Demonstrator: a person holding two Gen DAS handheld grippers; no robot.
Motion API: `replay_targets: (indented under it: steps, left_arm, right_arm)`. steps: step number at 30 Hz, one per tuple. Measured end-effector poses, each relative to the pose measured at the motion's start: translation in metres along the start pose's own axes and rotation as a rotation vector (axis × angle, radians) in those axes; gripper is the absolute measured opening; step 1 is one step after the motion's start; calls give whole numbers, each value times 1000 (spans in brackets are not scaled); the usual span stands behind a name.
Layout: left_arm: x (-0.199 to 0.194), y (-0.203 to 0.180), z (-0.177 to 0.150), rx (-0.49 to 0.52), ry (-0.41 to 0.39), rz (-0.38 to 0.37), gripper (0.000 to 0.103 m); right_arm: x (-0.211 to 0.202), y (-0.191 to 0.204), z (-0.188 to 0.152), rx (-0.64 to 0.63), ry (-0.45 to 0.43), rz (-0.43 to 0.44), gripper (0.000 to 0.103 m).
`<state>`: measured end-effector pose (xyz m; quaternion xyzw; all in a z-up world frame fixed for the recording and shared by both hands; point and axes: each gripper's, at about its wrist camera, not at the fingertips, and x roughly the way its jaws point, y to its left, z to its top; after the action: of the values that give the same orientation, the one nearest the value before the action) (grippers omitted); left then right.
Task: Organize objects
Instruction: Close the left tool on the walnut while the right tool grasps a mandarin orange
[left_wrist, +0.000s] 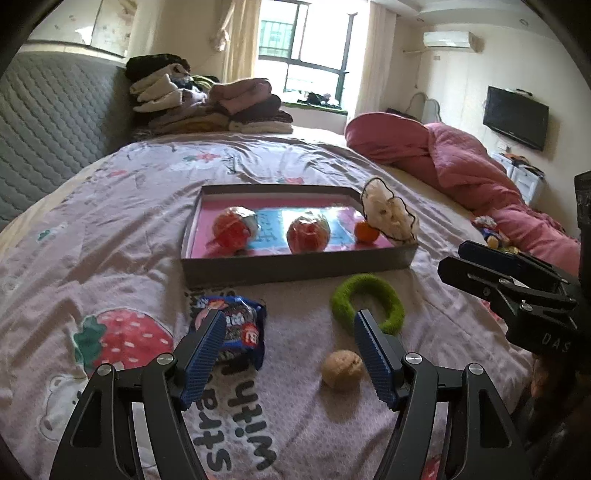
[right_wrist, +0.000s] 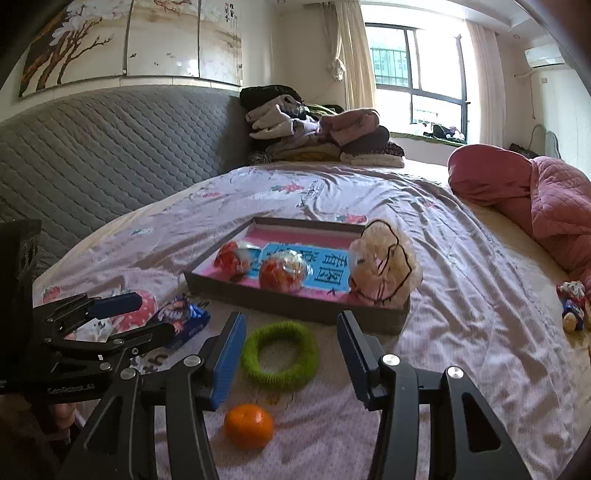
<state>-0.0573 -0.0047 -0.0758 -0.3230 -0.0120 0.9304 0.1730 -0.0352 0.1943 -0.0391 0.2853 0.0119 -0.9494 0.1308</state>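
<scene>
Green ring (right_wrist: 279, 355), fuzzy, flat on bedsheet (right_wrist: 461, 295) beside tray (right_wrist: 295, 304)

I see a pile of folded clothes (right_wrist: 317, 129) far back on the bed. A pink quilt (left_wrist: 461, 166) lies bunched at right, a television (left_wrist: 515, 117) beyond it.

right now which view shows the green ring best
The right wrist view: the green ring lies whole and unobstructed between the open jaws. In the left wrist view the ring is partly hidden behind one blue finger pad.
</scene>
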Motion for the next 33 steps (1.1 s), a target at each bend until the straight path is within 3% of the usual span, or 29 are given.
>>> replay_targets:
  steps: [8,18,33]
  left_arm:
    - [4,-6,-8,26,34,-8,73]
    - [16,-14,-19,57,111,-38,73]
    - [27,-14,-23,52,164,-61,73]
  right_arm:
    - [-9,7,-14,-28,6,-9,51]
    - [-3,5,-31,-3,90,11,51]
    - [13,14,-56,-17,229,51,51]
